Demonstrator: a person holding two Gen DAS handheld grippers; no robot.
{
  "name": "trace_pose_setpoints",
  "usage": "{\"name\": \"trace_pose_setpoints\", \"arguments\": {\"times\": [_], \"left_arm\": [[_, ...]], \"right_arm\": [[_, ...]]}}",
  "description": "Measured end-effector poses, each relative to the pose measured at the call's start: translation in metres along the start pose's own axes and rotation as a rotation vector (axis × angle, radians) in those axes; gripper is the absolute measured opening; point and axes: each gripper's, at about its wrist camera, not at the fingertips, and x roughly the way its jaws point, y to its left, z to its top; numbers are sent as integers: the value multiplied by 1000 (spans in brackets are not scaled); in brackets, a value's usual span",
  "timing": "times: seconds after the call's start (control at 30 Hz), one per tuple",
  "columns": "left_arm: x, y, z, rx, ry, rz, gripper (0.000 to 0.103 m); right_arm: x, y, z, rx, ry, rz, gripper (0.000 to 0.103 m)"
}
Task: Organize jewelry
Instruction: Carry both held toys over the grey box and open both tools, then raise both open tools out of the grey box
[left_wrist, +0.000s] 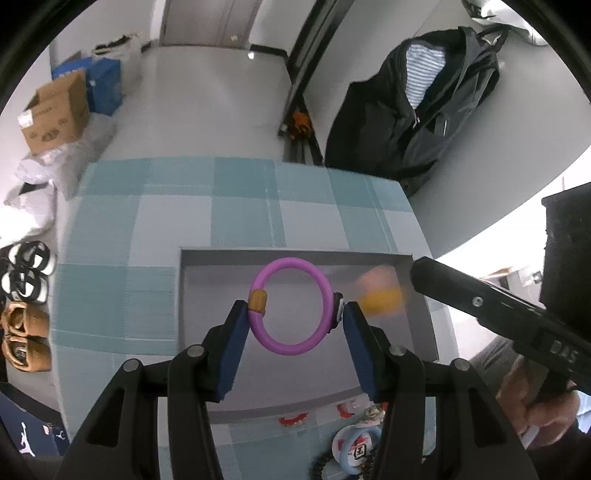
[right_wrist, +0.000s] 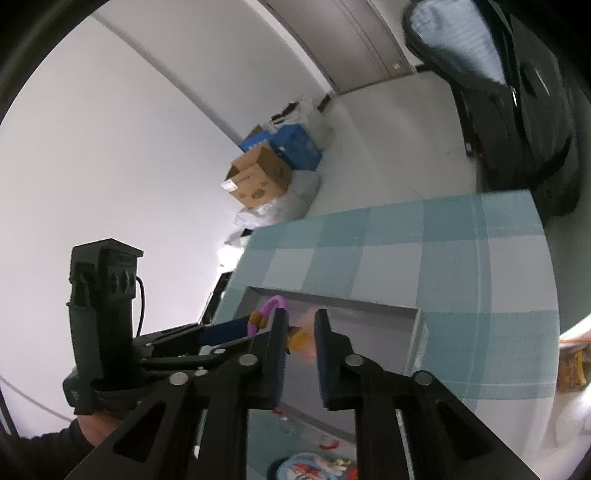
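Note:
My left gripper (left_wrist: 293, 314) is shut on a purple bracelet (left_wrist: 291, 305) with a gold bead and holds it upright above a grey tray (left_wrist: 184, 295) on the checked table. The bracelet also shows in the right wrist view (right_wrist: 271, 308). My right gripper (right_wrist: 300, 330) hangs over the tray with its jaws a little apart; a blurred pink and orange piece (right_wrist: 301, 338) shows between them, and the same piece shows in the left wrist view (left_wrist: 380, 291). I cannot tell if it is held. More jewelry (left_wrist: 354, 443) lies at the table's near edge.
The teal checked tablecloth (left_wrist: 221, 206) covers a small table. A black jacket (left_wrist: 417, 110) hangs behind its far right corner. Cardboard and blue boxes (left_wrist: 59, 110) and shoes (left_wrist: 26, 273) sit on the floor at left.

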Motion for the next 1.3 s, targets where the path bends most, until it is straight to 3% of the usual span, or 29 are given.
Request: {"name": "trace_pose_setpoints", "arguments": {"times": [0.3, 0.37, 0.43, 0.7, 0.87, 1.03, 1.17, 1.3], "left_arm": [[8, -1, 3, 24, 40, -27, 48], [4, 0, 5, 17, 24, -46, 55], [2, -2, 8, 9, 8, -45, 76], [-23, -5, -1, 11, -77, -3, 76], [-36, -4, -17, -11, -117, 58, 76], [-44, -6, -36, -12, -134, 75, 76], [-48, -14, -49, -3, -147, 137, 76], [-49, -23, -61, 25, -156, 139, 76]], "right_arm": [[9, -10, -2, 18, 12, -1, 16], [6, -10, -3, 10, 0, -11, 16], [4, -10, -4, 13, 0, -7, 16], [-12, -7, -13, 23, -29, -34, 33], [-27, -1, -22, 18, -84, -36, 61], [-35, 4, -32, 8, -92, -43, 64], [-42, 8, -39, -7, -101, -38, 71], [-49, 6, -47, -6, -110, -40, 75]]}}
